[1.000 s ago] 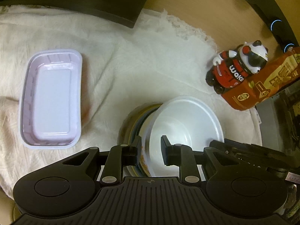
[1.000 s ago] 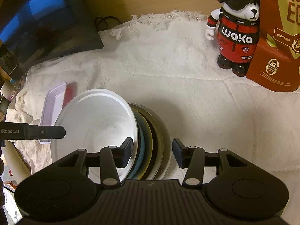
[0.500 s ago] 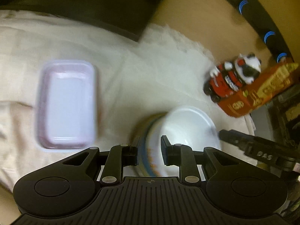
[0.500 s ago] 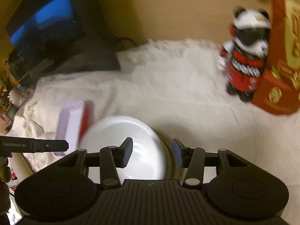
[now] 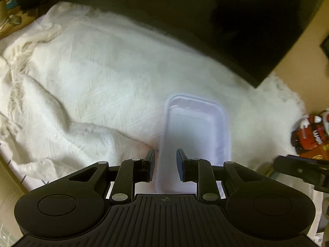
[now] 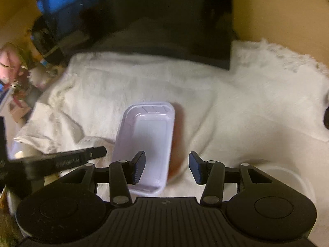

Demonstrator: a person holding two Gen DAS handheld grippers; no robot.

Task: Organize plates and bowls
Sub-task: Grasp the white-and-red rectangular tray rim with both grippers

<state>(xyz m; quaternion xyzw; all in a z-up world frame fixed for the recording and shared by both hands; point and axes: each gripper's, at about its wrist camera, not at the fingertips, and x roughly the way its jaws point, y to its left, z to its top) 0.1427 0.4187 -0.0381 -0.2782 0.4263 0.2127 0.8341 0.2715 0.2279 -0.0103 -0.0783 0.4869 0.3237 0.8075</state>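
We see the pale tray (image 5: 195, 131) smeared by motion blur ahead of our left jaws, its near end hidden behind them. Right of our right jaws, a white bowl (image 6: 287, 177) sits mostly hidden.

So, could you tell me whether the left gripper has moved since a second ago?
Yes. The left gripper has swung left, off the bowl stack: its fingers now straddle the tray, and the bear figurine sits at the right edge.
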